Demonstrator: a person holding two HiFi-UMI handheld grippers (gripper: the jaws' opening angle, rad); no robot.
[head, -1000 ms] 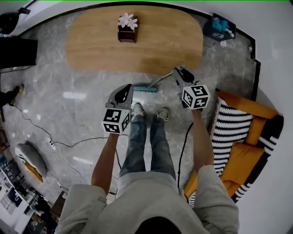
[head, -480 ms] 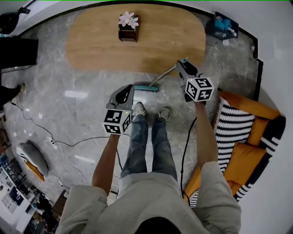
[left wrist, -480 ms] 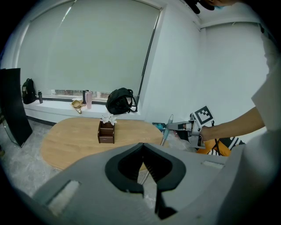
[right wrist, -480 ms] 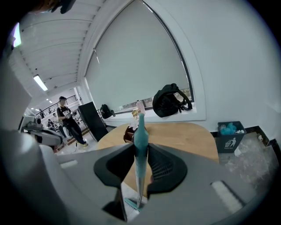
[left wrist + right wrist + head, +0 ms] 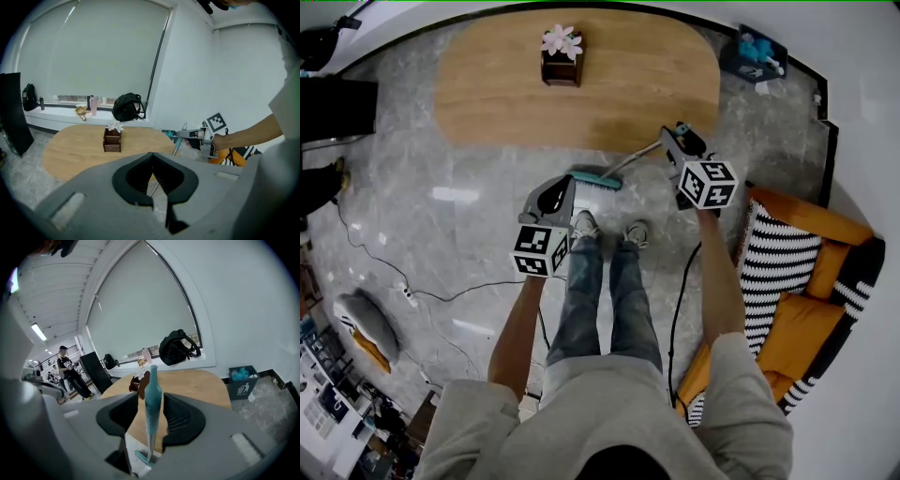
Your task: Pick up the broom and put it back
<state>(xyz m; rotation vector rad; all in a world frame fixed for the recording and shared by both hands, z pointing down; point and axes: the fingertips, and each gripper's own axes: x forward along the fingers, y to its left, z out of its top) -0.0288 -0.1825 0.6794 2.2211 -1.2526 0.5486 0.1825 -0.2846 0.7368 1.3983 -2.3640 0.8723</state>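
The right gripper (image 5: 673, 141) has just been opening and stands released around the handle of the broom (image 5: 598, 179), whose head rests on the floor (image 5: 441, 216) by the tabletop (image 5: 506, 84), so the unsupported broom may slide and fall while the clenched, empty left gripper (image 5: 151, 154) hangs apart.

No words or numbers can be read. A white litter pictogram marks the dark bin (image 5: 243, 387), at three o'clock in the right gripper view.

Left tool (image 5: 152, 154), jaws together; table (image 5: 70, 150) beyond
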